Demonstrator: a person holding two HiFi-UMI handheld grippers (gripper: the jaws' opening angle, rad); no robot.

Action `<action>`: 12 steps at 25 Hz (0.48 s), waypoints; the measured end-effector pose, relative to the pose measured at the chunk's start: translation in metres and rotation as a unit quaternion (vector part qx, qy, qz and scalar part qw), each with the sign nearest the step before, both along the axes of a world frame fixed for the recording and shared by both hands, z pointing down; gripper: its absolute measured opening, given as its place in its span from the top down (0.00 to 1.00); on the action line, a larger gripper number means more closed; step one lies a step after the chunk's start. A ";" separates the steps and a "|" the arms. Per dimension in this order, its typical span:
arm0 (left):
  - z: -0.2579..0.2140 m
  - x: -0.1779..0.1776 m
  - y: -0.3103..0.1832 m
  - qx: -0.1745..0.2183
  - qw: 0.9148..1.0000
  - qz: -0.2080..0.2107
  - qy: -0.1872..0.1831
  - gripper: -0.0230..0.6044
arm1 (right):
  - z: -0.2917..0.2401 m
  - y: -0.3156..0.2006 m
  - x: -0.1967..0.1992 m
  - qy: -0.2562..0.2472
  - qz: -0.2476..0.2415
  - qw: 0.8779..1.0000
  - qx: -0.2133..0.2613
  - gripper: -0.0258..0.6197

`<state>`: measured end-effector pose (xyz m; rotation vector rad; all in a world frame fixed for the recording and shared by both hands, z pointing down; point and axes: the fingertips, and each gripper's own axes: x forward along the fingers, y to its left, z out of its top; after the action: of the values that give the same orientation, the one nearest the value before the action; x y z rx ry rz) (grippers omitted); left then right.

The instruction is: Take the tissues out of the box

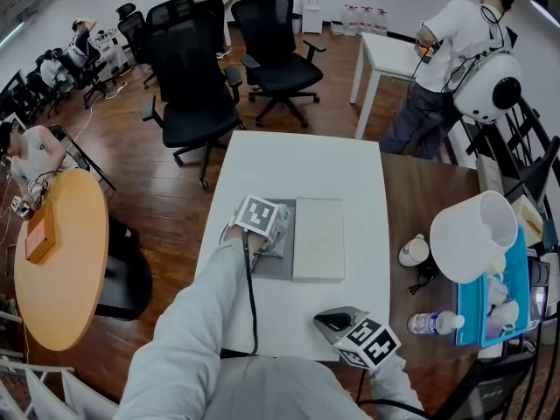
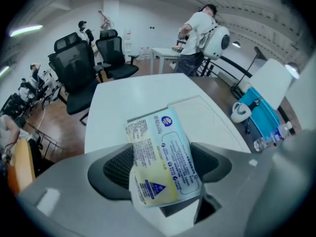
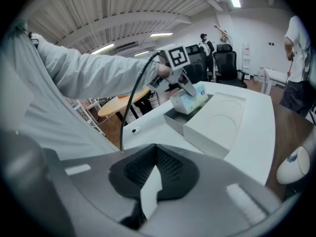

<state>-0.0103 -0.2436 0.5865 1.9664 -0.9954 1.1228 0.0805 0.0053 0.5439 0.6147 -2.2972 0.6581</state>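
Observation:
A tissue pack (image 2: 160,157) with blue print and a pale yellow end sits between the pads of my left gripper (image 2: 160,169), which is shut on it. In the right gripper view the pack (image 3: 191,98) hangs just above the open grey box base (image 3: 174,118), with the left gripper (image 3: 185,90) coming down from the left. The white lid (image 1: 319,239) lies against the base (image 1: 278,268) on its right side. My left gripper (image 1: 261,245) is over the base. My right gripper (image 1: 334,321) rests near the table's front edge with its jaws together and nothing held.
The box stands on a white table (image 1: 297,164). A brown table on the right carries a white mug (image 1: 413,250), a large white shade (image 1: 472,234), a water bottle (image 1: 436,322) and a blue tray (image 1: 490,300). Office chairs (image 1: 197,86) and a person (image 1: 446,59) are beyond.

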 end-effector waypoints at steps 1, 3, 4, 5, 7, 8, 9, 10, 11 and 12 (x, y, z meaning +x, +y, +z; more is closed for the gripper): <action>-0.017 -0.002 0.003 0.021 0.999 0.025 0.002 0.35 | 0.000 0.000 0.002 0.000 0.002 1.000 0.000 0.96; -0.051 -0.011 0.023 0.053 0.993 0.099 -0.025 0.35 | -0.001 -0.002 0.005 0.000 0.008 1.000 0.000 0.96; -0.065 -0.016 0.038 0.066 0.986 0.144 -0.048 0.35 | -0.001 -0.003 0.008 0.001 0.011 1.000 0.001 0.96; -0.077 -0.017 0.056 0.077 0.976 0.192 -0.061 0.35 | -0.001 -0.004 0.010 0.001 0.013 1.000 0.002 0.96; -0.091 -0.009 0.101 0.086 0.951 0.290 -0.055 0.35 | -0.002 -0.007 0.014 0.001 0.020 1.000 0.003 0.96; -0.093 -0.006 0.125 0.086 0.937 0.335 -0.049 0.35 | -0.003 -0.007 0.016 0.001 0.024 1.000 0.004 0.96; -0.091 -0.005 0.148 0.085 0.922 0.375 -0.045 0.35 | -0.004 -0.008 0.018 0.001 0.027 1.000 0.003 0.96; -0.085 -0.004 0.168 0.081 0.908 0.409 -0.043 0.35 | -0.004 -0.008 0.020 0.002 0.031 1.000 0.002 0.96; -0.075 -0.003 0.185 0.076 0.895 0.438 -0.042 0.35 | -0.003 -0.007 0.022 0.003 0.033 0.999 0.000 0.96; -0.062 -0.002 0.200 0.070 0.883 0.463 -0.044 0.35 | -0.002 -0.006 0.022 0.006 0.035 0.999 -0.002 0.96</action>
<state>-0.0123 -0.0440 0.5243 2.6133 -0.1002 1.6625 0.1028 -0.0009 0.5416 0.6968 -2.2722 0.6904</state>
